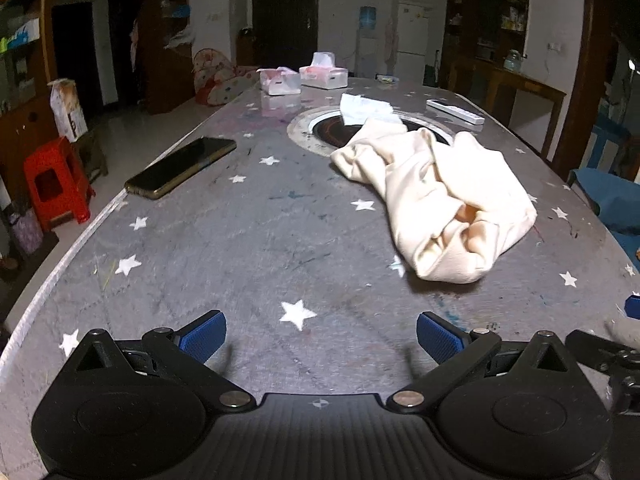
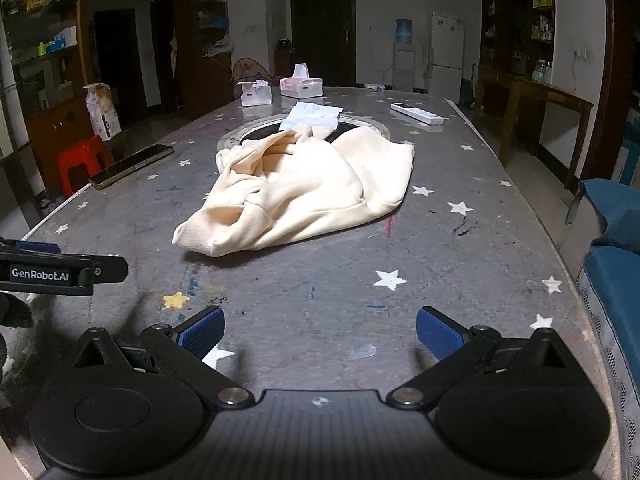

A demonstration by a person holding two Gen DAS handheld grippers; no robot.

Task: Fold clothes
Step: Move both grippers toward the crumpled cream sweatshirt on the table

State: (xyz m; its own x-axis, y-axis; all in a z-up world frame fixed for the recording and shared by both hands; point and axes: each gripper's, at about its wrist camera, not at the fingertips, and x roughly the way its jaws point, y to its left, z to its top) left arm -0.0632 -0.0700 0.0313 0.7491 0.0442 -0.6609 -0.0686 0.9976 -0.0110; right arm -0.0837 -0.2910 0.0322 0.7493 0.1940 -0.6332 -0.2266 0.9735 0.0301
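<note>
A crumpled cream garment (image 1: 436, 196) lies in a loose heap on the grey star-patterned table (image 1: 248, 248); in the right wrist view it (image 2: 304, 188) sits in the middle of the table ahead of me. My left gripper (image 1: 321, 334) is open and empty, low over the table, with the garment ahead and to its right. My right gripper (image 2: 320, 332) is open and empty, short of the garment's near edge. The left gripper's body (image 2: 60, 270) shows at the left edge of the right wrist view.
A dark phone (image 1: 182, 168) lies near the table's left edge. Two tissue boxes (image 1: 322, 74) stand at the far end, a white cloth (image 1: 366, 108) over a round inset hob (image 1: 320, 130), and a white remote (image 1: 456, 112) far right. A blue chair (image 2: 616, 248) is at the right.
</note>
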